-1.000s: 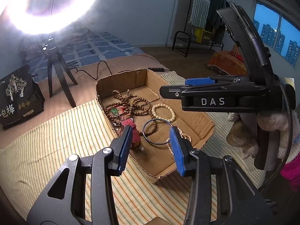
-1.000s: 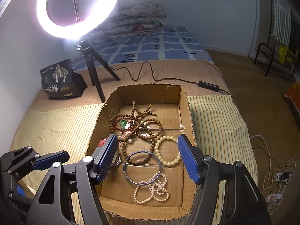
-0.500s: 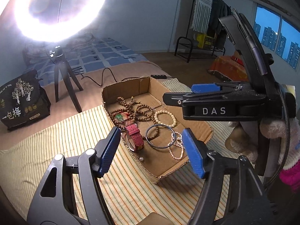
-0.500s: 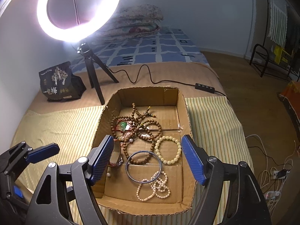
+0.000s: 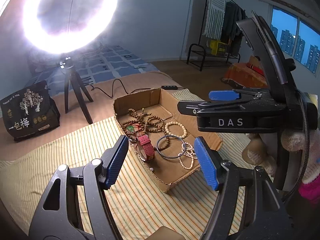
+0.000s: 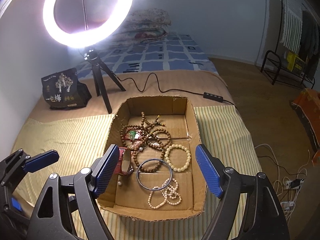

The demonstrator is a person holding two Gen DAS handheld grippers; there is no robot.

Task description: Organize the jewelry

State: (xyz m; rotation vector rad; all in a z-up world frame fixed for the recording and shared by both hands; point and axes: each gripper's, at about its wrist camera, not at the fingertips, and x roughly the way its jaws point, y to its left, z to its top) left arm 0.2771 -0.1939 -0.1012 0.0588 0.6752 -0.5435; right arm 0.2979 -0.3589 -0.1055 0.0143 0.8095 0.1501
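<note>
Jaws gape wide and empty on both the left hand-held gripper (image 5: 161,161) and right hand-held gripper (image 6: 158,172), above the cardboard box (image 6: 200,180).

Left gripper (image 5: 161,162) fingers (image 5: 117,161) spread wide, empty, right gripper (image 6: 158,170) likewise agape, both held aloft

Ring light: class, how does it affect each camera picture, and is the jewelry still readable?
Left wrist view: ring light blows out to white, glare hazing its centre. Right wrist view: a cleaner ring, less bloom. Beads in the cardboard box stay sharp in both; fisheye bends the edges.
</note>
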